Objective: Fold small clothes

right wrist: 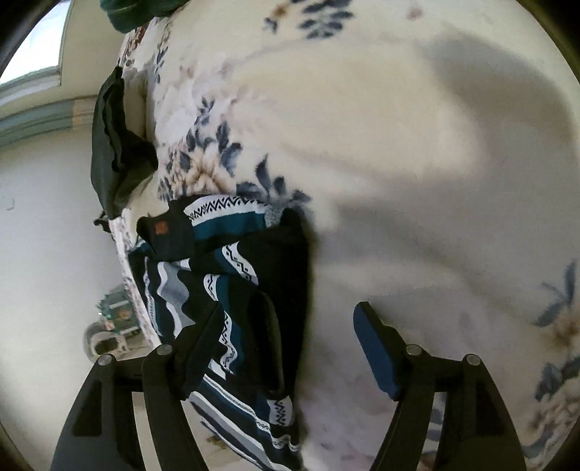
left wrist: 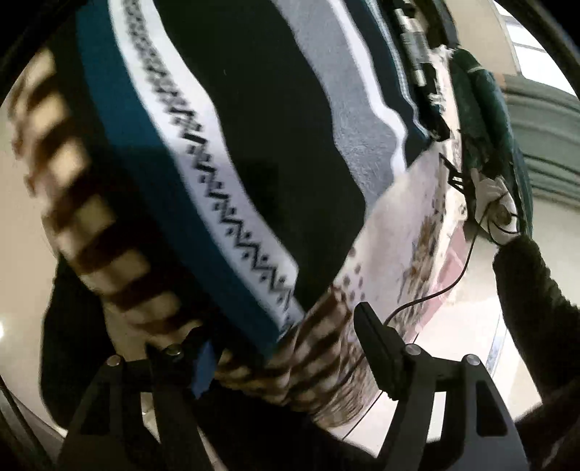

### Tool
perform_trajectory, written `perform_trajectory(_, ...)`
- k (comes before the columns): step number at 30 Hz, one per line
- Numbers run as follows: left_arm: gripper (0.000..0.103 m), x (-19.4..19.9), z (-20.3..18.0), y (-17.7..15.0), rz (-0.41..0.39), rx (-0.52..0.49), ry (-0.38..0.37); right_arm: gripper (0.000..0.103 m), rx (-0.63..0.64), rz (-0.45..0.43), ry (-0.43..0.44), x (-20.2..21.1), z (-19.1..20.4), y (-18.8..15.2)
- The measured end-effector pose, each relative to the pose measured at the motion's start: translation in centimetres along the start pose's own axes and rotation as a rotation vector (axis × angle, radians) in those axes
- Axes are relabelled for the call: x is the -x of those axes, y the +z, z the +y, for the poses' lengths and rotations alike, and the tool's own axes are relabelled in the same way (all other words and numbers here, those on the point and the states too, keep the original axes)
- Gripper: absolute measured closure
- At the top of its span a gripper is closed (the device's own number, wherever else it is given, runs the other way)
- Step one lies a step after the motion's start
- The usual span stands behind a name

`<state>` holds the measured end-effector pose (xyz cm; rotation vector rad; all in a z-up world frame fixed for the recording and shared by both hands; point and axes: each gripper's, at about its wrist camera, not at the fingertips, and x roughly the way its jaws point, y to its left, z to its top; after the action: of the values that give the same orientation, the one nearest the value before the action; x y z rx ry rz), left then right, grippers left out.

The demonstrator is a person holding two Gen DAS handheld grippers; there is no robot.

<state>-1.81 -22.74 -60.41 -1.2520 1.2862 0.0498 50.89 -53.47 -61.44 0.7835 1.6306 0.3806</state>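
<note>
A dark knit garment (left wrist: 253,145) with teal, white and grey zigzag bands fills the left wrist view, blurred and close. A brown-and-cream striped garment (left wrist: 311,366) lies between the wide-apart jaws of my left gripper (left wrist: 279,344); no grip on it shows. In the right wrist view the same patterned knit garment (right wrist: 232,290) lies crumpled at the left edge of a cream floral blanket (right wrist: 398,145). My right gripper (right wrist: 286,326) is open just above it, its left finger (right wrist: 195,347) over the cloth and its right fingertip (right wrist: 373,344) over bare blanket.
A dark green cloth (right wrist: 112,145) hangs at the blanket's left edge, and another green item (right wrist: 137,14) lies at the far end. A thin black cable (left wrist: 446,286) and the person's dark sleeve (left wrist: 536,308) show at the right. Pale floor (right wrist: 47,253) lies beyond the bed edge.
</note>
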Motion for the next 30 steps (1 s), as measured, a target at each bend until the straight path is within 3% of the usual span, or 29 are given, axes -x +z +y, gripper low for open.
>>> perform_trajectory(2,0.041,-1.0,-0.6,0.3,-0.028,-0.011,0.050,0.027,-0.007,-0.018,0.026,-0.6,0.1,0.4)
perform_trajectory(3,0.067,-1.2,-1.1,0.3,-0.043,-0.043,0.095,0.027,-0.012,-0.033,0.034,-1.0,0.2,0.8)
perform_trajectory(4,0.080,-1.3,-1.7,0.3,-0.053,-0.083,0.162,0.027,-0.017,-0.041,0.039,-1.4,0.2,1.2)
perform_trajectory(5,0.090,-1.2,-1.9,0.2,-0.054,-0.098,0.170,0.027,-0.031,-0.045,0.013,-2.2,0.2,1.7)
perform_trajectory(6,0.093,-1.0,-1.9,0.1,-0.059,-0.099,0.161,0.029,-0.044,-0.059,0.016,-2.4,0.2,1.8)
perform_trajectory(7,0.094,-0.7,-1.9,0.0,-0.059,-0.098,0.157,0.044,-0.044,-0.081,0.017,-2.6,0.3,1.9)
perform_trajectory(8,0.095,-0.2,-2.1,0.0,-0.056,-0.099,0.149,0.094,-0.028,-0.085,-0.038,-3.1,0.9,1.9)
perform_trajectory(15,0.098,7.7,-3.8,1.8,-0.105,-0.052,0.030,0.093,0.019,-0.142,-0.117,-1.2,6.7,0.4)
perform_trajectory(22,0.098,19.9,-3.8,7.8,-0.289,0.030,-0.101,0.093,0.165,-0.120,-0.198,-0.4,20.6,-2.0)
perform_trajectory(26,0.098,25.0,-0.5,12.0,-0.358,0.078,-0.157,0.093,0.248,-0.134,-0.238,-3.3,30.4,-3.1)
perform_trajectory(30,0.098,27.3,3.9,16.2,-0.394,0.169,-0.189,0.093,0.283,-0.159,-0.284,-7.7,37.8,-3.8)
